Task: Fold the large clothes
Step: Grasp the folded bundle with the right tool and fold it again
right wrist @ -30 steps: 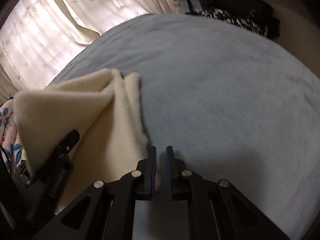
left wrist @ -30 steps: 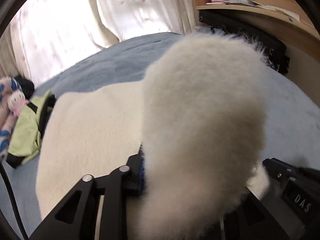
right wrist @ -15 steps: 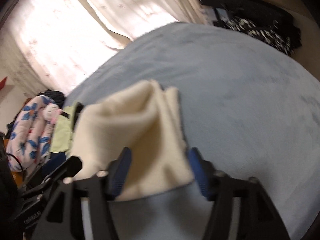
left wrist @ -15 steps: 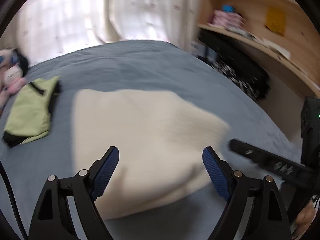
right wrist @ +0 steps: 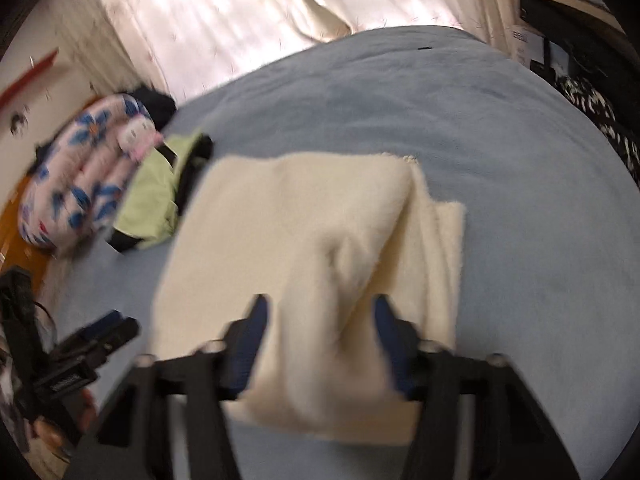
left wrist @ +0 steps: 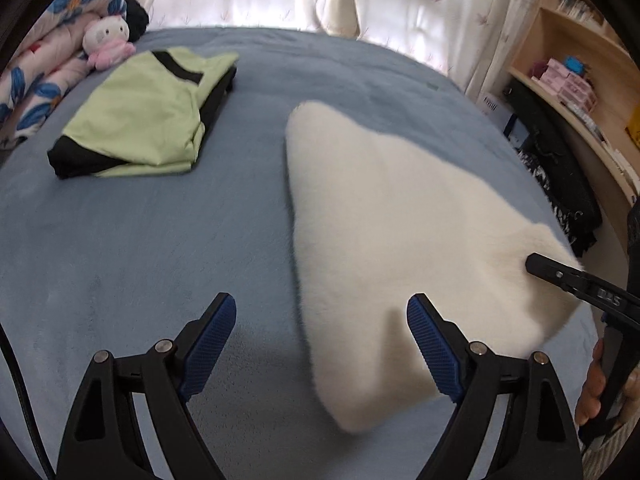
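Note:
A cream fleece garment (left wrist: 400, 220) lies folded on the blue bed cover (left wrist: 140, 260). My left gripper (left wrist: 322, 344) hovers open over its near left edge, its blue pads wide apart and touching nothing. One finger of the right gripper (left wrist: 560, 274) rests on the garment's right corner. In the blurred right wrist view the right gripper (right wrist: 322, 328) is closing its jaws on a raised ridge of the cream garment (right wrist: 280, 220). The fabric fills the gap and touches both pads.
A folded green and black garment (left wrist: 144, 120) lies at the far left of the bed. Beside it sit a plush toy (left wrist: 108, 40) and a rolled floral quilt (left wrist: 36, 72). Wooden shelves (left wrist: 580, 80) and dark clothes (left wrist: 560, 184) line the right side. Curtains hang behind.
The left gripper let go of the fleece flap, opened wide and swung left. The flap now lies flat. The right gripper opened, then closed in on the garment's near fold.

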A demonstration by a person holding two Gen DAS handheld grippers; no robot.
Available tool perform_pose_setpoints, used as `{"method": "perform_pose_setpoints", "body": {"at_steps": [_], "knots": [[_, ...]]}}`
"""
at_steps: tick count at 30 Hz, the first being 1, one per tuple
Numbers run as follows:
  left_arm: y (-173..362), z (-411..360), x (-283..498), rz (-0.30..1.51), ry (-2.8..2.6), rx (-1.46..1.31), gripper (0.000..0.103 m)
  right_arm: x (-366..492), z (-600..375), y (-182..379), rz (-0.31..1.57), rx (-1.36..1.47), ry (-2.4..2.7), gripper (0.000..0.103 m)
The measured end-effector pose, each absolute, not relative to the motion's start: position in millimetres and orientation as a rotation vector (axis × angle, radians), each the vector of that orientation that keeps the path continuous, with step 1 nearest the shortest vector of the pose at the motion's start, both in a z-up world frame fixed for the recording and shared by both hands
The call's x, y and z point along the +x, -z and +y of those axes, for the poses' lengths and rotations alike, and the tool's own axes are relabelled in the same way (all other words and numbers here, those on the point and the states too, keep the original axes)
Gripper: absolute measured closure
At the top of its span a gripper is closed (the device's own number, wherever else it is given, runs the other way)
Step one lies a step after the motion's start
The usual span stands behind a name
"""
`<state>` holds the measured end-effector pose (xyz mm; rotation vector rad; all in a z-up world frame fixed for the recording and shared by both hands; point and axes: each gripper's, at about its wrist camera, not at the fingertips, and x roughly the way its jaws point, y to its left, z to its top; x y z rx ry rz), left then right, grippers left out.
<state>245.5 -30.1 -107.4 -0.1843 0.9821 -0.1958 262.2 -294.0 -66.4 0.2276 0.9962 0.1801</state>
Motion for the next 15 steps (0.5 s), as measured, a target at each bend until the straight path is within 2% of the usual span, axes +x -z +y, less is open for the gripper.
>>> {"method": "perform_pose_setpoints", "body": {"at_steps": [1,3,5,10,15], "knots": [[114,-31,251,1.001,0.203,-0.179,0.017,268,-294,75,1.025,0.242,-0.196,0.079],[124,-36,259,1.019,0.211,-0.166,0.017,273,-296,86,1.063,0.258,-0.194,0.084],[126,-36,262,1.012,0.223,-0.167,0.017,265,-300,79,1.02,0.263,-0.171,0.087],[116,-53,261,0.982,0.271,-0.142,0.017,207,-321,51,0.835,0.313,-0.109,0.088],[129,-77,255,1.017,0.335,-0.141,0.017,191,-344,105,0.895,0.358,0.008,0.088]]}}
